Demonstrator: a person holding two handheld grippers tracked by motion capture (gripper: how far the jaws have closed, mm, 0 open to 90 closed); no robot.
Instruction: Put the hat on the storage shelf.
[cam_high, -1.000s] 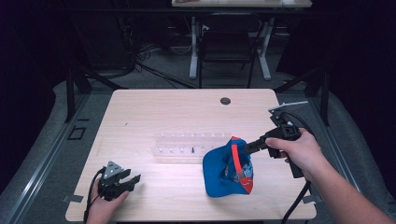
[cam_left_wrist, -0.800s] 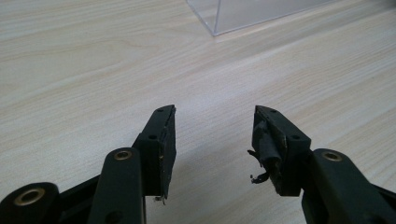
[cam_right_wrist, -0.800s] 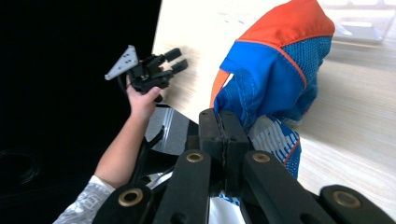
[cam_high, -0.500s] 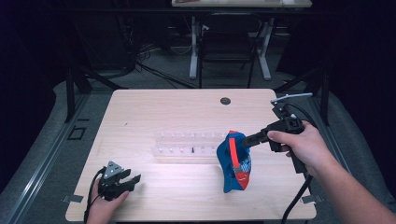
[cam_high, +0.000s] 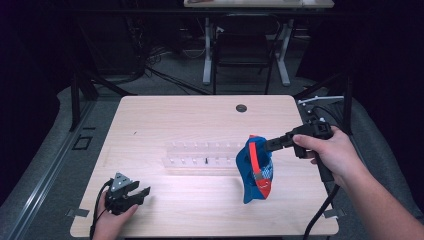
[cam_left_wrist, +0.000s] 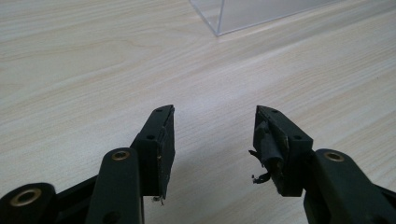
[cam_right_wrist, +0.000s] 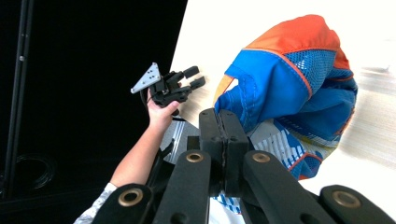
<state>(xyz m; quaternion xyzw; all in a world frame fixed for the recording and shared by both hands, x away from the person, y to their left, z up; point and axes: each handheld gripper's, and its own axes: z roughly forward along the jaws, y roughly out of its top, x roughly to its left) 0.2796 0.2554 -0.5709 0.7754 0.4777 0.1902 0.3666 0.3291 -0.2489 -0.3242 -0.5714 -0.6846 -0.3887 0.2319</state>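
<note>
Both grippers are black, built from flat linked bars that end in two blocky jaws. On the left gripper (cam_left_wrist: 212, 140) brass-coloured rivets sit at the bar joints, small screw holes dot the jaw blocks, and a frayed black pad (cam_left_wrist: 265, 154) peels from one jaw. A grey three-cornered plate (cam_high: 119, 181) with small holes tops it, and a black cable (cam_high: 98, 207) trails off. The right gripper (cam_right_wrist: 223, 135) has the same brass rivets; a black cable (cam_high: 320, 215) hangs from its pistol-like handle. A light patterned sleeve (cam_right_wrist: 95, 210) shows at one forearm
</note>
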